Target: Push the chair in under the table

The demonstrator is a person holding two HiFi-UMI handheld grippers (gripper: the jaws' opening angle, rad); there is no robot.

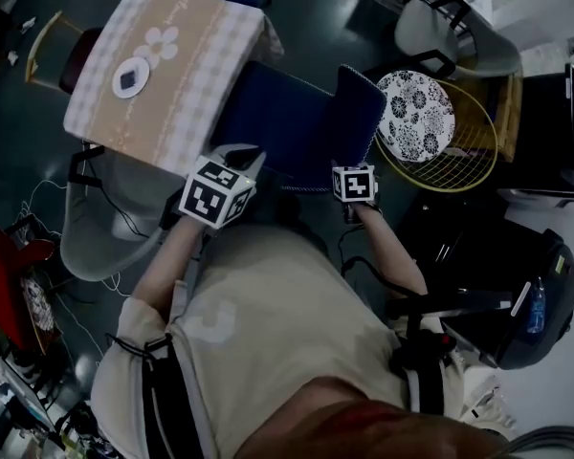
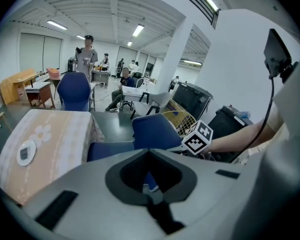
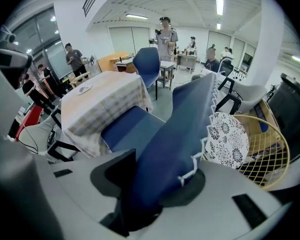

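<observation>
A blue chair stands partly under the table [image 1: 163,75], which has a checked cloth; the seat [image 1: 277,127] reaches below the cloth's edge. My right gripper [image 1: 347,167] is shut on the top of the chair's back [image 1: 359,113]. In the right gripper view the blue chair back [image 3: 185,124] fills the gap between the jaws of the right gripper [image 3: 155,194]. My left gripper [image 1: 252,161] is shut and holds nothing, close to the near left side of the seat. In the left gripper view the left gripper [image 2: 151,191] has its jaws together, and the chair back [image 2: 155,131] stands ahead.
A yellow wire chair with a patterned round cushion [image 1: 416,113] stands right of the blue chair. A grey chair [image 1: 100,228] sits at the table's near left. A black bin [image 1: 517,285] is at the right. A white disc [image 1: 130,77] lies on the table. People stand far behind.
</observation>
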